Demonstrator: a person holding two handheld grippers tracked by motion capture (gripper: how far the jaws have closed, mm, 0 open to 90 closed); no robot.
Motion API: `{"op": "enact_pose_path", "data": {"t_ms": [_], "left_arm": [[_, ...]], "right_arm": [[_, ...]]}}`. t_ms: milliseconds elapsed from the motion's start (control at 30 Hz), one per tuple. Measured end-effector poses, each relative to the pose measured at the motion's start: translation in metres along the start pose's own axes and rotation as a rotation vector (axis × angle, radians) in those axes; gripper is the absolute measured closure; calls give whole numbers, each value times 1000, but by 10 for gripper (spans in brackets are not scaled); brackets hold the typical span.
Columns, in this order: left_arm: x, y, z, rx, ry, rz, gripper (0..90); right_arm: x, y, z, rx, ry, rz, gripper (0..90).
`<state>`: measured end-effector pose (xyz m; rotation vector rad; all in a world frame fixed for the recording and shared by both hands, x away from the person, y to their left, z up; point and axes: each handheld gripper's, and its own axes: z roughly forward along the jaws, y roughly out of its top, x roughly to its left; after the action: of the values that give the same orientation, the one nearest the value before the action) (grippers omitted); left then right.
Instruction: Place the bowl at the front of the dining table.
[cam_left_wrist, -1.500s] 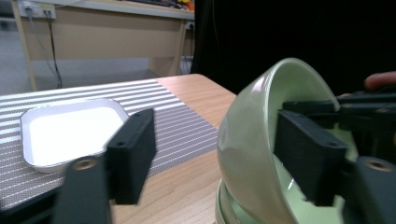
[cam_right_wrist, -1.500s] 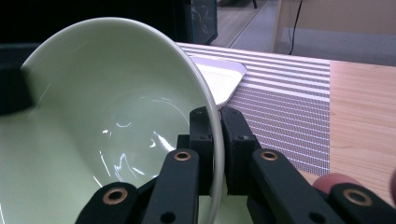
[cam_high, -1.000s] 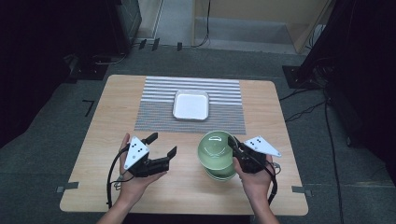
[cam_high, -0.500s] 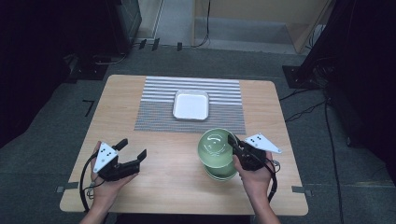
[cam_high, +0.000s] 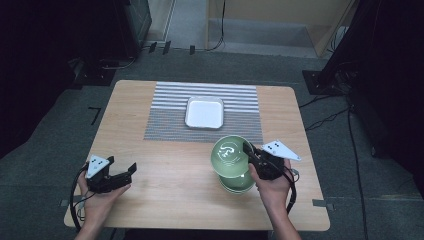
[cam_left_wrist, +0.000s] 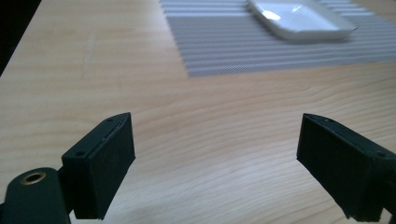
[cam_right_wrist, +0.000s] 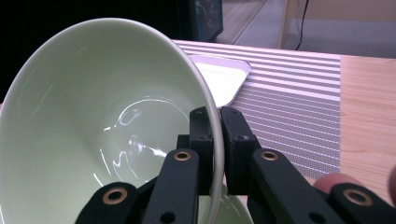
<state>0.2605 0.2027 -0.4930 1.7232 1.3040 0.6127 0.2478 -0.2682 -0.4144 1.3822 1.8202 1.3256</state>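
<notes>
L gripper moved left – R gripper grips green bowl

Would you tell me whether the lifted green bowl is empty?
Empty: the green bowl, pinched at its rim by the right gripper, shows only bare glazed inside.

Light wooden table on grey carpet floor, black cables, dark surroundings, pale platform behind

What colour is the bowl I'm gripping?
Pale green bowl, glossy inside; clearest in the right gripper view.
</notes>
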Motion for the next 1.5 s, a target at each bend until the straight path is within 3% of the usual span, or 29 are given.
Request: {"op": "enact_pose_path", "data": {"t_ms": [200,400,533,700,1500], "left_arm": [[10,-7,9,66,83,7,112],[17,-13,18,150,132,-23,122],[17,-14,22,204,176,-12,129],[16,-14,22,210,186,3,127],[13,-13,25,208,209,-15,119]], "right_arm": [[0,1,3,-4,-4,9,849],[0,7,6,-8,1,11,849],[-1,12,10,-13,0,10,849],[-2,17,16,-13,-4,15,849],[-5,52,63,-4,-27,46,848]]}}
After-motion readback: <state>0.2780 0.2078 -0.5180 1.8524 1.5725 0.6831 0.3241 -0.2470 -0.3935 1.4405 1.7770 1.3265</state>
